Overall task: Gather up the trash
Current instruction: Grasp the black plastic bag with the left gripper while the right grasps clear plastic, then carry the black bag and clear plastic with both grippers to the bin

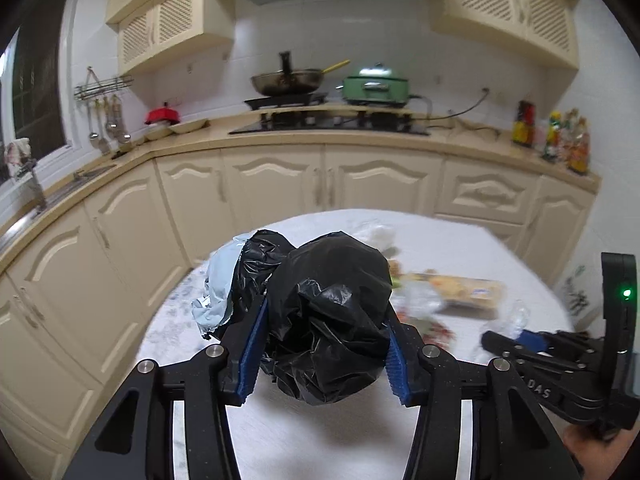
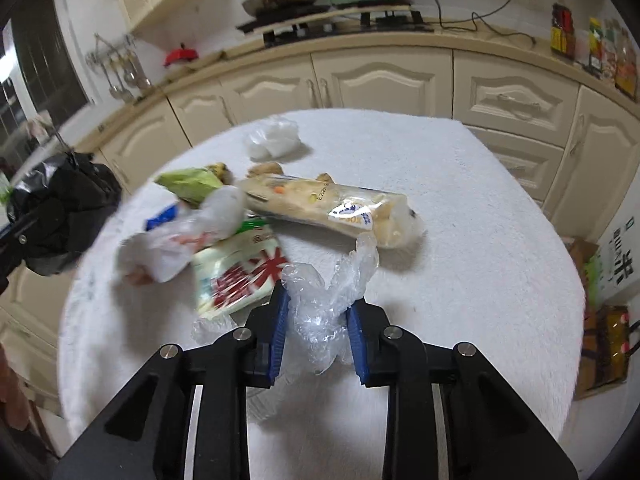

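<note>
My left gripper point(image 1: 326, 330) is shut on a crumpled black trash bag point(image 1: 332, 312), held above the white table point(image 1: 320, 432); a pale blue wrapper point(image 1: 218, 288) sticks out at the bag's left. The bag also shows at the far left of the right wrist view point(image 2: 60, 220). My right gripper point(image 2: 318, 326) is shut on a crumpled clear plastic wrap point(image 2: 328, 300) just above the table point(image 2: 460, 240). Ahead of it lie a red-and-white packet point(image 2: 240, 276), a white plastic bag point(image 2: 180, 240), a long clear food package point(image 2: 328, 208), a green wrapper point(image 2: 192, 184) and white crumpled plastic point(image 2: 274, 138).
Cream kitchen cabinets point(image 1: 280, 184) and a counter with a wok point(image 1: 286, 80) and a green pot point(image 1: 376, 88) run behind the table. Bottles point(image 1: 560, 136) stand at the counter's right. Boxes point(image 2: 604, 344) sit on the floor right of the table. The right gripper's body shows in the left wrist view point(image 1: 560, 364).
</note>
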The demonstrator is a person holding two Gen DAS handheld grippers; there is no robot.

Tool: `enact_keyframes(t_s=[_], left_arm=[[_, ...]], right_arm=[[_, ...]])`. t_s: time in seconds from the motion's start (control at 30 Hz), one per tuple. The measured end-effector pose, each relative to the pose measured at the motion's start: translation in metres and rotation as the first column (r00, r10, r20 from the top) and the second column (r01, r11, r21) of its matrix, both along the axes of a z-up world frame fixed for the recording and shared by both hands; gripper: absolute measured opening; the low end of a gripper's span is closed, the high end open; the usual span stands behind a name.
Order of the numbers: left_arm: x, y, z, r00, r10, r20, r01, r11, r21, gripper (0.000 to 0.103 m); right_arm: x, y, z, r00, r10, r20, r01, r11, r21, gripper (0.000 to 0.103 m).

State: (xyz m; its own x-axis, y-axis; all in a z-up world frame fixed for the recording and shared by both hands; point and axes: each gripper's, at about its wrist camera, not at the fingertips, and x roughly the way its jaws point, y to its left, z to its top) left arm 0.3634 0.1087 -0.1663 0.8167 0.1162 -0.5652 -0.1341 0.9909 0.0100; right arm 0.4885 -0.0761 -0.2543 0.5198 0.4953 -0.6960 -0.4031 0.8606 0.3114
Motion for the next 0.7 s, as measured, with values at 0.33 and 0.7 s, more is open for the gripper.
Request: enact_keyframes(t_s=[0.33,0.7], left_arm=[[-0.032,-0.087,0.021,0.973,-0.23,0.004,0.23,0.973,-0.015,0.048],[0.029,-0.245,-0.004,0.839,-0.529,-0.124,0.532,0.846,-0.007,0.048]], right_arm=[[-0.054,-0.106,0.027,0.989,-0.141,0.04,0.134,0.982,0.135,0.027],[-0.088,-0.267,-0.011,0.912,-0.41,-0.018,0.409,0.903,0.135,0.027]])
